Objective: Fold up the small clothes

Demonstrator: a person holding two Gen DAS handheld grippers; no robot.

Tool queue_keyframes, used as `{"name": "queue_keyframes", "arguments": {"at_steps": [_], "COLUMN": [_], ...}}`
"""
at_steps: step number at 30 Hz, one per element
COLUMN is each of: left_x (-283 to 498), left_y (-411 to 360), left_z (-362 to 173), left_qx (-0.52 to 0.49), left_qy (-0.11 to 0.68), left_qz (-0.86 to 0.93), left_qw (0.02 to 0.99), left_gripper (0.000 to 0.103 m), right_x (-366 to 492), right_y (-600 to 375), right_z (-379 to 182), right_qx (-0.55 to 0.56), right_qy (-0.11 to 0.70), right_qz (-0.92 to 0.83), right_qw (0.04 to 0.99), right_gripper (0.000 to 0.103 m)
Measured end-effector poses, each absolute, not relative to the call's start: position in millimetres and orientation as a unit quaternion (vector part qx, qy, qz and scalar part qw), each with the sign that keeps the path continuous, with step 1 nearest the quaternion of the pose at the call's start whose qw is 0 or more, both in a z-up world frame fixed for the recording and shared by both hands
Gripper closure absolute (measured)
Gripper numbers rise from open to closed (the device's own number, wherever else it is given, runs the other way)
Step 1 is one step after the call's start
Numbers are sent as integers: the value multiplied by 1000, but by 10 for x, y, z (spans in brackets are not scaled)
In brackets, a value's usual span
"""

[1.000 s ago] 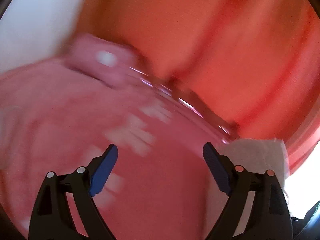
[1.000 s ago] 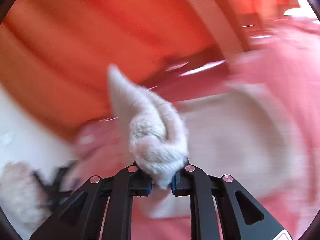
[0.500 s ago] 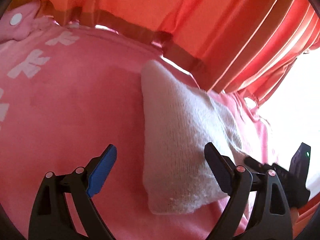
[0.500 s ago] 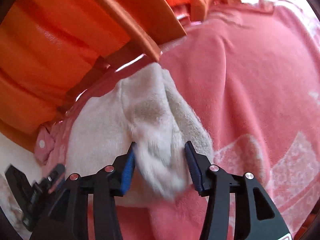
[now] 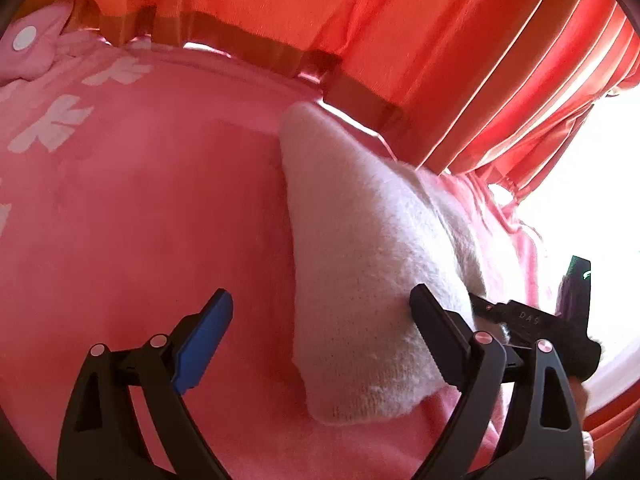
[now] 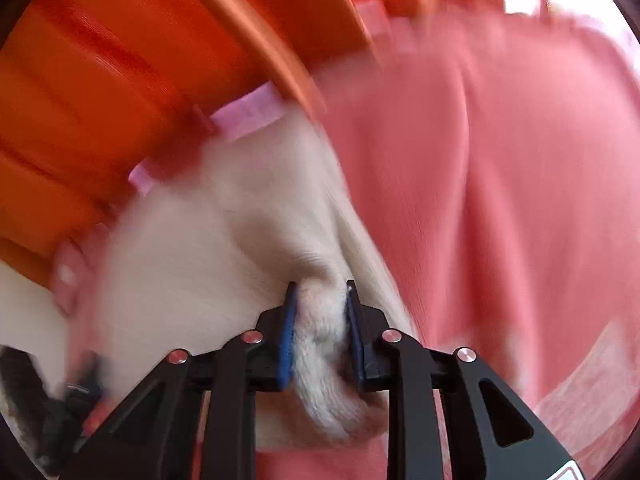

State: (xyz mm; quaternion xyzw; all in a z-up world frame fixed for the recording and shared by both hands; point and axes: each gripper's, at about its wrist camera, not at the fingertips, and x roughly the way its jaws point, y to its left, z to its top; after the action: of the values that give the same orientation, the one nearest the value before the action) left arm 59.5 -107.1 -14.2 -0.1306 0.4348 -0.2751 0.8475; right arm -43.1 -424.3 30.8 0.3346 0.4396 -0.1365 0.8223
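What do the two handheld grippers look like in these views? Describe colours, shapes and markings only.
The left gripper and the right gripper share one build: black plastic fingers with triangular cut-outs, silver-pink round rivets and flat blue pads on the inner faces. No cables or sleeves show.

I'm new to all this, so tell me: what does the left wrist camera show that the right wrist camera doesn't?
Only the left wrist view shows the left gripper with its fingers spread wide and empty, white flower prints on the blanket, and the right gripper seen from outside at the garment's right edge.

Only the right wrist view shows the right gripper's fingers pinching a bunched fold of the garment.

Both show the fuzzy white garment lying on the pink blanket in front of the orange curtain.
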Motion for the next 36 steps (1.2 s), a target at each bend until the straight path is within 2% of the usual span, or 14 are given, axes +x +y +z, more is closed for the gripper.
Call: {"name": "queue_keyframes", "arguments": {"at_steps": [4,9,13,15,17,19,22,24,26,29,30,31,33,36], "left_x": [576,499,486,535,561,574,554,539,528,521,521,512,504,499], "left_y": [-1083,-1063,-1199,-1267,-1237,-1222,-1212,-1221,-1240,-1252,-1258,-1265,-1278,-1284], "left_z": [-101,49,49,-115,-191,-181,-135,-148,-165,-168,-161,-147,-144,-148], "left_qx": [-125,-129,-89,-53,-59,-60,-52,-49,-46,-43,-40,-36,-31,-30], "left_qy": [428,389,388,420,433,437,432,430,431,428,426,423,418,412], "left_qz": [-271,-289,-293,-270,-264,-263,-262,-261,-260,-256,-255,-253,-252,-253], "left_qw": [853,865,869,865,860,858,862,863,863,866,867,869,872,875], "left_gripper": [15,15,15,14,14,14,14,13,13,12,12,12,11,11], "right_x": [-543,-451,-88,79,294,303,139,104,182,106,52,-48,-161,-199], "right_y": [-4172,-4081,-3899,-3696,-3495,-3393,-3394,-3380,-3346,-3430,-3535,-3684,-3937,-4293], "right_z": [685,916,889,776,467,576,821,777,495,722,796,869,891,647], "right_qx": [307,298,275,254,210,176,202,205,187,198,211,231,271,328], "right_qy": [391,353,373,404,473,466,417,425,475,431,404,375,342,377], "right_qz": [-168,-157,-75,-40,-31,-43,-19,-13,-20,-31,-52,-88,-136,-166], "right_qw": [851,873,883,878,855,866,886,882,860,880,889,893,890,850], "right_gripper": [71,71,90,90,91,91,90,90,92,91,82,57,28,28]}}
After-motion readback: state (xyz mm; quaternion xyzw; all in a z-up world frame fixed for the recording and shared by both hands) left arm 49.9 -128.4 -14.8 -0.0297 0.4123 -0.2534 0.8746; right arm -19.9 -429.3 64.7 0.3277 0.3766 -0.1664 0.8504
